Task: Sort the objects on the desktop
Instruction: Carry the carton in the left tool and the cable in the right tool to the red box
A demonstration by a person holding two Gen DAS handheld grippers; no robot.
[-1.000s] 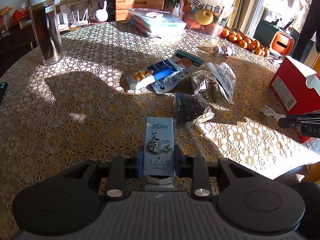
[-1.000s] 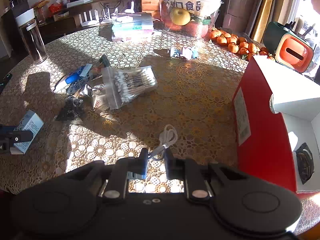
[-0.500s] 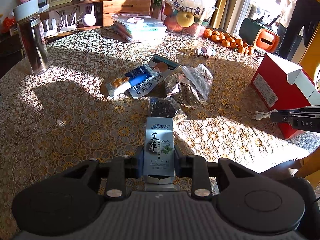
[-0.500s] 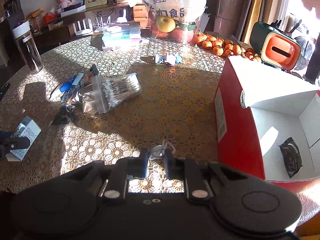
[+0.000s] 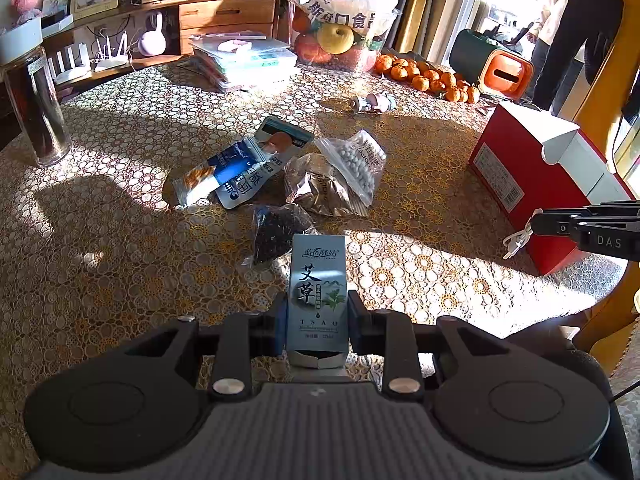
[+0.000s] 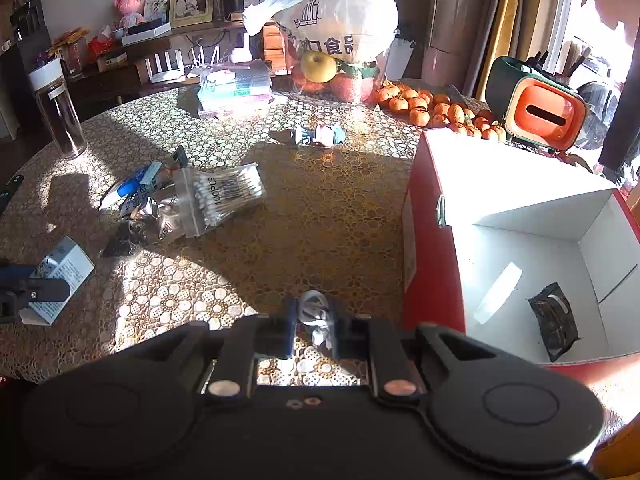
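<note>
Over the last second both claws have risen from the worktop (image 5: 120, 240) with their loads. At the left, the left claw (image 5: 317, 316) stays clamped on the sides of the small box (image 5: 317, 288), held upright and clear of the lace cloth. That piece looks ready to travel.

Ahead of it at twelve o'clock lies the pile still to be sorted: a dark packet (image 5: 276, 228), a foil pouch (image 5: 316, 188), the swab bag (image 6: 224, 196) and blue sachets (image 5: 236, 168). The tall jar (image 5: 32, 100) stands well apart at ten o'clock.

Further right, the right claw (image 6: 311, 320) has lifted the white cable (image 6: 316, 312), pinched between its fingers, just beside the red carton (image 6: 424, 240) at three o'clock. The carton gapes open, one dark packet (image 6: 554, 320) inside. Its near wall stands between cable and hollow, so I judge the claw must go over it. The dangling cable could catch the rim.
</note>
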